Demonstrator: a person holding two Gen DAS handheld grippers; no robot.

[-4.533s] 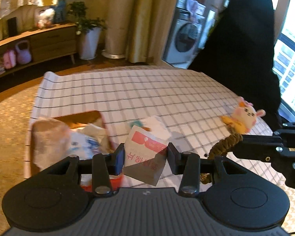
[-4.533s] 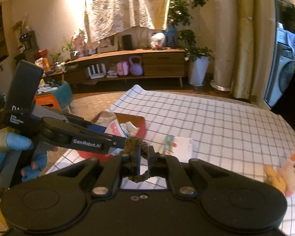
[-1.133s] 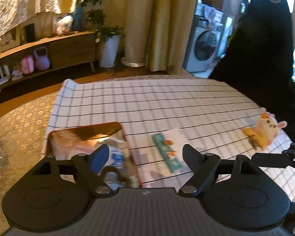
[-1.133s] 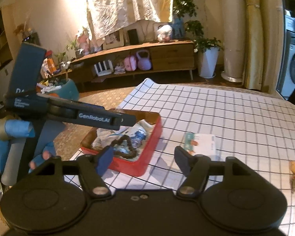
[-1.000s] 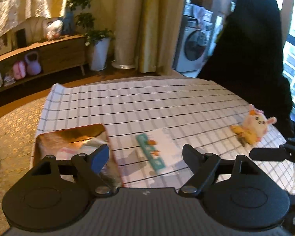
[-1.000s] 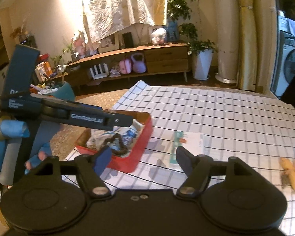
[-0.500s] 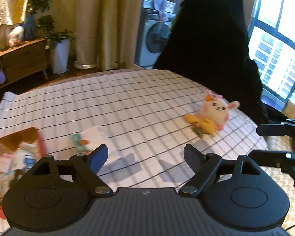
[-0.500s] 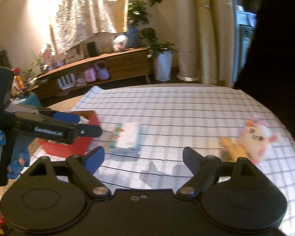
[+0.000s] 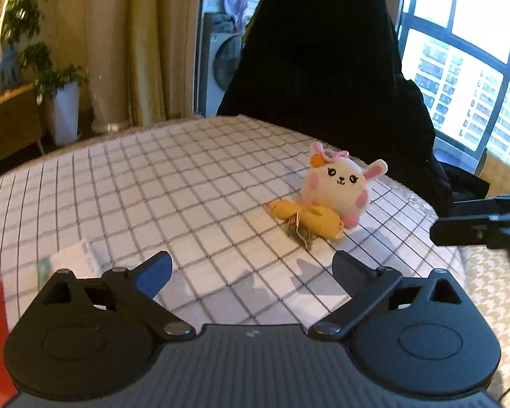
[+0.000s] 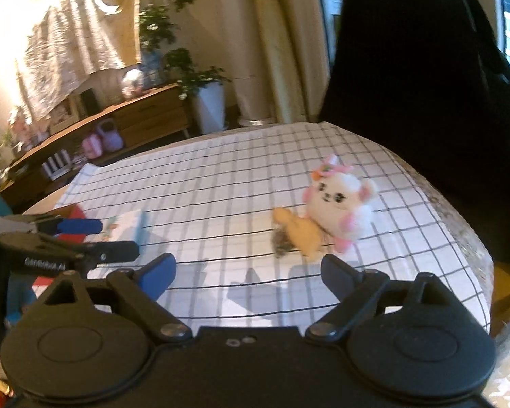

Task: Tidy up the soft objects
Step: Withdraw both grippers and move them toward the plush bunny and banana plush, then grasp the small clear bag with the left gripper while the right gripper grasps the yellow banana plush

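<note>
Plush bunny (image 9: 338,183): a white toy with pink ears and cheeks and an orange-and-pink bow, sitting upright on the checked cloth (image 9: 173,183) toward the right-hand edge of the bench, face turned to the cameras.
Yellow soft piece (image 9: 311,216): lies flat against the bunny's front, touching it, with a small dark tangle at its near end; what that tangle is cannot be made out.
Tissue pack (image 9: 73,260): a white packet with a green strip, flat on the cloth, well apart from the bunny, off to the left.
Red tray (image 10: 72,216): only a corner shows at the far left of the cloth, just beyond the packet; its contents are hidden.
Left tongs (image 9: 251,265): jaws spread wide, having just opened further, with nothing between them; they hang above bare cloth, the bunny ahead and to the right.
Right tongs (image 10: 248,270): jaws likewise wide and just widened, holding nothing, poised over the cloth on the near side of the bunny and the yellow piece without touching either.
Dark shape (image 9: 323,51): a tall black form rises behind the bench's far right edge.
Room: curtains, a washing machine (image 9: 221,68), a potted plant (image 10: 207,95) and a low wooden sideboard (image 10: 142,119) stand beyond.
</note>
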